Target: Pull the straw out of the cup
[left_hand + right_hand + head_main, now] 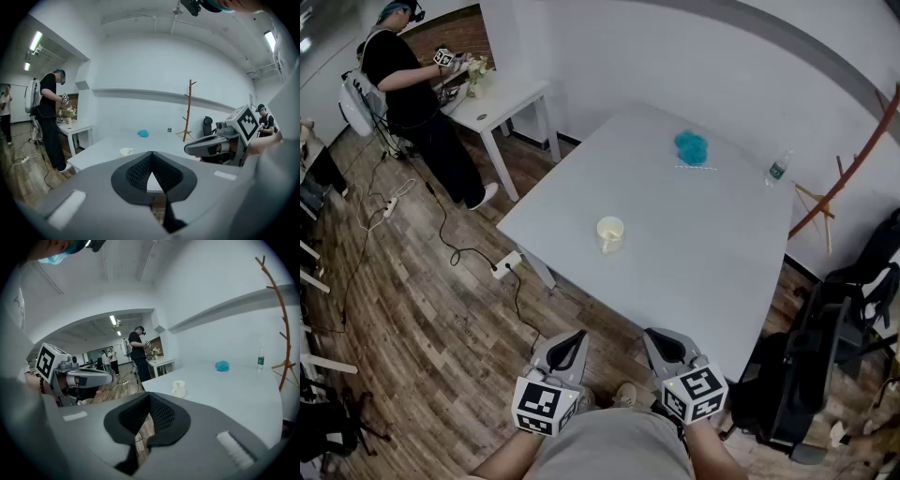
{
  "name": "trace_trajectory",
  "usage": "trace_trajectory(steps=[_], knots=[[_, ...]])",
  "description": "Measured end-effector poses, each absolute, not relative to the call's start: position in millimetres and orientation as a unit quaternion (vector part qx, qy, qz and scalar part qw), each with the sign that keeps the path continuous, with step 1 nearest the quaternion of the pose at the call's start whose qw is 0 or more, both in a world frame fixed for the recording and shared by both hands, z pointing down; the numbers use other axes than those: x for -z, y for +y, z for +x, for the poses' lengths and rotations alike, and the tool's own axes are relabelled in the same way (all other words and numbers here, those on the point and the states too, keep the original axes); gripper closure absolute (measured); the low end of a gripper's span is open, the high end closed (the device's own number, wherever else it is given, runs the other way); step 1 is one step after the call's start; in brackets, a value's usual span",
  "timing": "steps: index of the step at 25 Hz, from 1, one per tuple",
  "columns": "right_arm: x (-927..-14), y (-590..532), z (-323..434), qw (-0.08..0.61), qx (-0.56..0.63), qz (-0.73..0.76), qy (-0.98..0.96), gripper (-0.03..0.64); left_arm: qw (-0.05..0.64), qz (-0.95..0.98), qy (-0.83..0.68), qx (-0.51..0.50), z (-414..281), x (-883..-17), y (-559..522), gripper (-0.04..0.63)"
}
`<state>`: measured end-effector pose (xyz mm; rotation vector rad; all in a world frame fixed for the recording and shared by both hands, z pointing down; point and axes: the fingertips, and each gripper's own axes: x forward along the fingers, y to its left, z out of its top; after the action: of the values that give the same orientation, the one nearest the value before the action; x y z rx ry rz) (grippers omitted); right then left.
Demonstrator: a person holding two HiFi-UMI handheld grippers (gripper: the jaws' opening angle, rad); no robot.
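A cream cup stands near the middle of the white table; it also shows small in the left gripper view and the right gripper view. A pale straw in it is hard to make out. My left gripper and right gripper hover side by side close to my body, short of the table's near corner and well apart from the cup. Both have their jaws together with nothing between them: the left gripper and the right gripper.
A blue crumpled thing and a water bottle sit at the table's far side. A wooden coat stand rises at the right, with black bags below it. Another person works at a side table. Cables lie on the wood floor.
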<state>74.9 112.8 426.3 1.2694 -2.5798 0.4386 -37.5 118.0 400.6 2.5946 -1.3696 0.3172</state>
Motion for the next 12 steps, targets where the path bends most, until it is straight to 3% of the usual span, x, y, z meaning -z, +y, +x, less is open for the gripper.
trace_trajectory(steps=[12], knots=[[-427.7,117.0,70.0,0.121,-0.141,0.435,-0.881,0.613,0.095,0.876,-0.46,-0.106,-40.9,-401.5,121.5,0.575]])
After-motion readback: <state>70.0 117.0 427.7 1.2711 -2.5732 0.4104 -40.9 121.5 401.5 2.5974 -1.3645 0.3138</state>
